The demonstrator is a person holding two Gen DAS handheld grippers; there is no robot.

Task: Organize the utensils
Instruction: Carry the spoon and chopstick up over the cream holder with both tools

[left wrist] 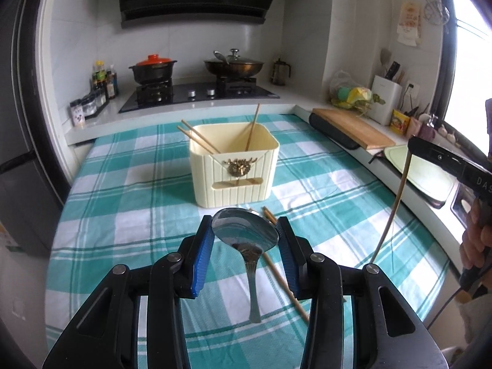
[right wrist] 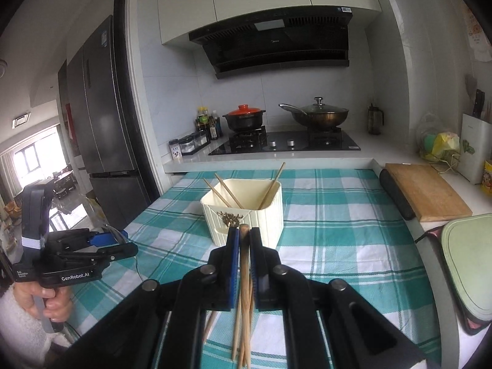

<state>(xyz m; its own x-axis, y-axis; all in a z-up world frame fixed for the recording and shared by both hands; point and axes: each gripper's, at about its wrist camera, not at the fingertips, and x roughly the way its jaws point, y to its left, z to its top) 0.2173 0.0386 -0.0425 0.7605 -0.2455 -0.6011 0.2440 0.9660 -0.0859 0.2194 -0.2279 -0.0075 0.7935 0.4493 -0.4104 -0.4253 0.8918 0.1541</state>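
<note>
A cream ribbed utensil holder (left wrist: 235, 169) stands on the checked cloth with three chopsticks (left wrist: 200, 137) leaning in it; it also shows in the right wrist view (right wrist: 246, 212). My left gripper (left wrist: 246, 230) is shut on a metal spoon (left wrist: 246, 229), gripping its bowl, the handle hanging down, held above the cloth in front of the holder. My right gripper (right wrist: 244, 230) is shut on a wooden chopstick (right wrist: 244, 264) that hangs down from it. In the left wrist view that chopstick (left wrist: 396, 203) hangs at the right. Several loose chopsticks (right wrist: 243, 338) lie on the cloth below.
The teal checked tablecloth (left wrist: 129, 203) covers the table. A wooden cutting board (left wrist: 353, 127) and a green board (right wrist: 467, 261) lie at the right. Behind are a hob with a black pot (left wrist: 152, 70) and a wok (left wrist: 233, 66), and condiment bottles (left wrist: 103, 83).
</note>
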